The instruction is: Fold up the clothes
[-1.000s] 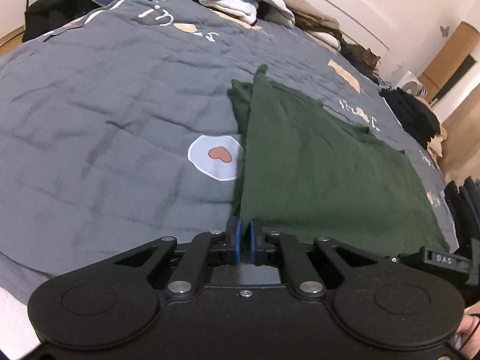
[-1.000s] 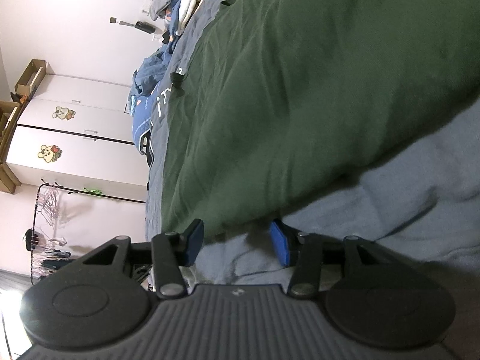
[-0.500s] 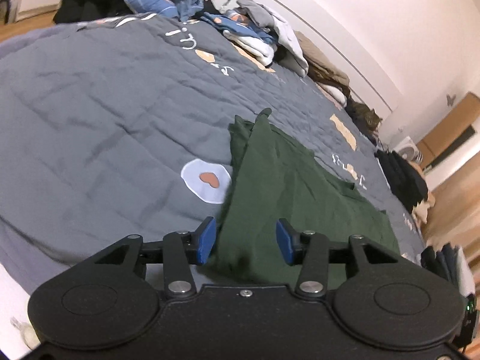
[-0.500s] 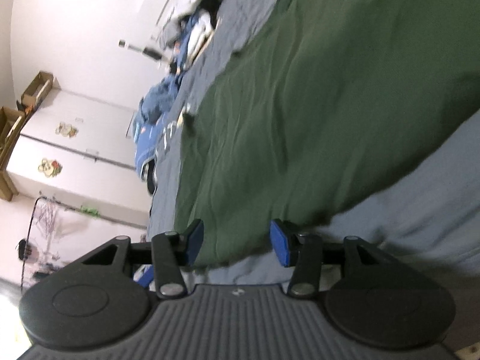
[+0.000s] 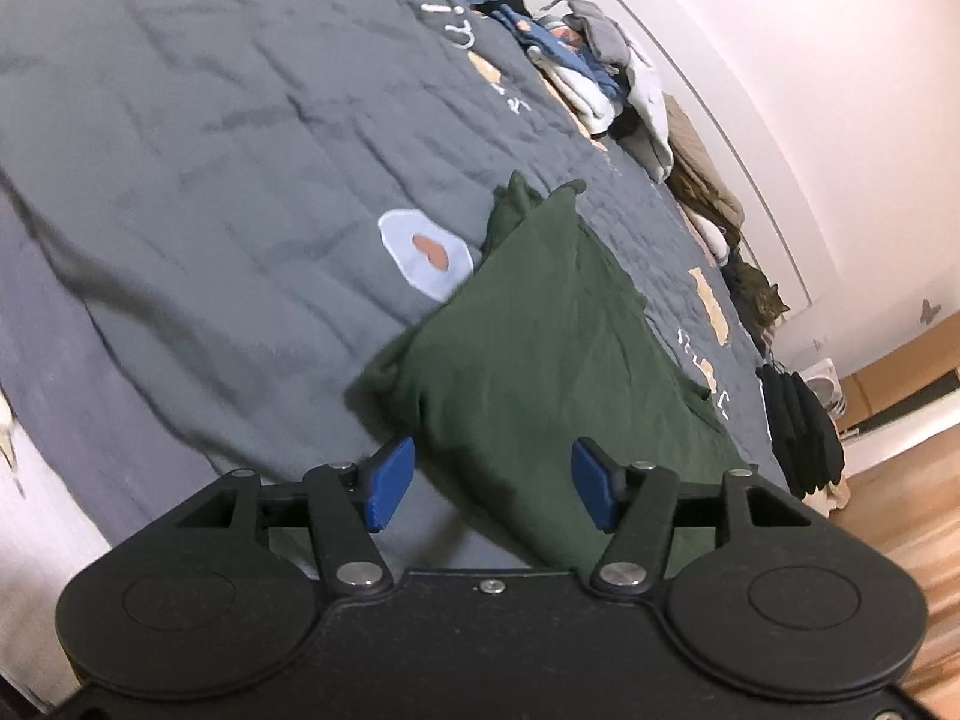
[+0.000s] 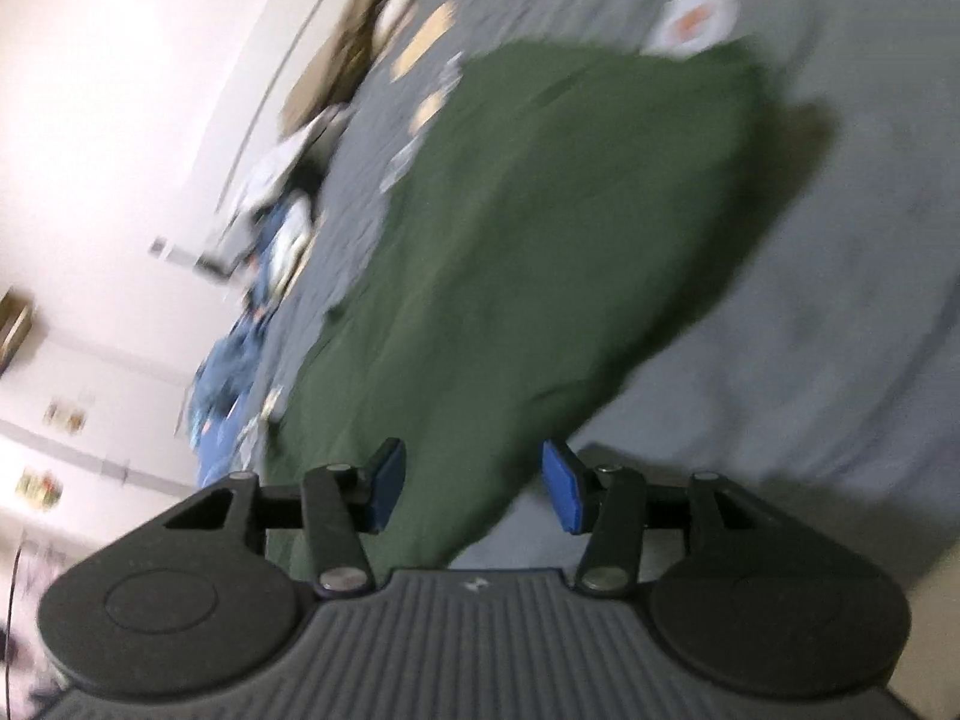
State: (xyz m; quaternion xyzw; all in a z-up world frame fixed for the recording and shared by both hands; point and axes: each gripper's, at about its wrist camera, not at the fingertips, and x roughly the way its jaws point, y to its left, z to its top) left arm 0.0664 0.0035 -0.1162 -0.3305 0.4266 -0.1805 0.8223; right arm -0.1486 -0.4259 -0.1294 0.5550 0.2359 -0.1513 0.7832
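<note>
Shirt (image 5: 558, 348), dark green and folded, lay flat on the grey bedspread (image 5: 198, 180). Left gripper (image 5: 489, 483) and right gripper (image 6: 474, 483) both hung spread wide near its near edge, holding nothing.

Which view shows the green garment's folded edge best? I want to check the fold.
The left wrist view: the green garment is sharp, its folded edge and creases clear on the grey bedspread. The right wrist view shows the garment larger but motion-blurred, edges smeared.

Dark green garment (image 5: 558, 348) on a grey bedspread (image 5: 198, 138) with a pale-blue, orange-hearted patch (image 5: 425, 253); blue-padded black grippers.
</note>
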